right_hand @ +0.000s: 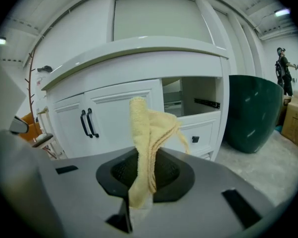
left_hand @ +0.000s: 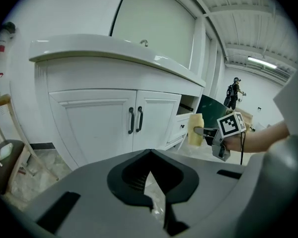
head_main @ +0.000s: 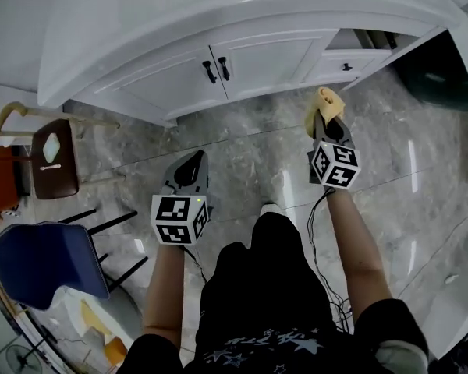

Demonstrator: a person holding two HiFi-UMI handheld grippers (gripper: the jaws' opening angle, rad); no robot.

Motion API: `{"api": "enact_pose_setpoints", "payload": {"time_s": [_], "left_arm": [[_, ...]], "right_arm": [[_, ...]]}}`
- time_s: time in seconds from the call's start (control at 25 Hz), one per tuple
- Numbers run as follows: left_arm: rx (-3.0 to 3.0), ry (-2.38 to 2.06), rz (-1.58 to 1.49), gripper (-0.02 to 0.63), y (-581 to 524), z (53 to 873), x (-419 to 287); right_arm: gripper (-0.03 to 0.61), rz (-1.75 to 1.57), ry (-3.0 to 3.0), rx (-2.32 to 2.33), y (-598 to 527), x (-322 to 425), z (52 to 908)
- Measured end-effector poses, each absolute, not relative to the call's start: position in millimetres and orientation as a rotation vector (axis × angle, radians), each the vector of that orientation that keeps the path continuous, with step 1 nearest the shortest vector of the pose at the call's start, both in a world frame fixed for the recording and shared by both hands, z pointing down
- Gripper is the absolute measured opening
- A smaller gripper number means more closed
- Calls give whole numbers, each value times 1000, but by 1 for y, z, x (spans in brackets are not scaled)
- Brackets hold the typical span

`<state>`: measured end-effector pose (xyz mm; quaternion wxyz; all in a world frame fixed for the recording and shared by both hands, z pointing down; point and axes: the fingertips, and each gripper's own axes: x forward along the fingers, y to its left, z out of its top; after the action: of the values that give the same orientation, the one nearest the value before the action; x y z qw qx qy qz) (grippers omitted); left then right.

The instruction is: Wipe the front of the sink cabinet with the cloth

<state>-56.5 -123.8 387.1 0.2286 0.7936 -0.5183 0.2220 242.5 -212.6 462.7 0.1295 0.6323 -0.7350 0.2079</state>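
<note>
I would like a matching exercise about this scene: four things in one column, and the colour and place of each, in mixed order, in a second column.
1 cloth
2 cabinet doors
3 tub
4 chair

a dark green, on the floor
b blue, at the person's left
c yellow, held in the jaws of the right gripper
d white, closed

Pairs: 1-c, 2-d, 3-a, 4-b

Left tool (head_main: 196, 159) closed, empty; right tool (head_main: 328, 123) pinches the cloth (head_main: 324, 100).
</note>
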Motion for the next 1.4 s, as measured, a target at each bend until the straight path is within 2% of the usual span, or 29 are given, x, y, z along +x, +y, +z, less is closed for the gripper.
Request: {"api": "enact_pose_setpoints", "payload": {"time_s": [0.32, 0.56, 0.76, 1.0, 1.16, 1.4], "left_arm": [[2199, -1385, 600, 15, -140, 239, -48], [2253, -1390, 522, 15, -118, 165, -84], [2266, -1329, 483, 15, -63, 149, -157], [2414, -1124, 537, 15, 7, 138, -217], [2433, -1066, 574, 15, 40, 131, -241], [2454, -993, 613, 15, 80, 124, -241]], "right_arm": [[63, 561, -2109, 1762, -198, 249, 323], [63, 444, -2116, 1773, -187, 211, 241], [63, 413, -2077, 1883, -135, 146, 204], [63, 337, -1933, 2038, -16, 87, 158], [63, 354, -1859, 2058, 56, 72, 135], [61, 431, -1876, 2068, 118, 55, 114]]}}
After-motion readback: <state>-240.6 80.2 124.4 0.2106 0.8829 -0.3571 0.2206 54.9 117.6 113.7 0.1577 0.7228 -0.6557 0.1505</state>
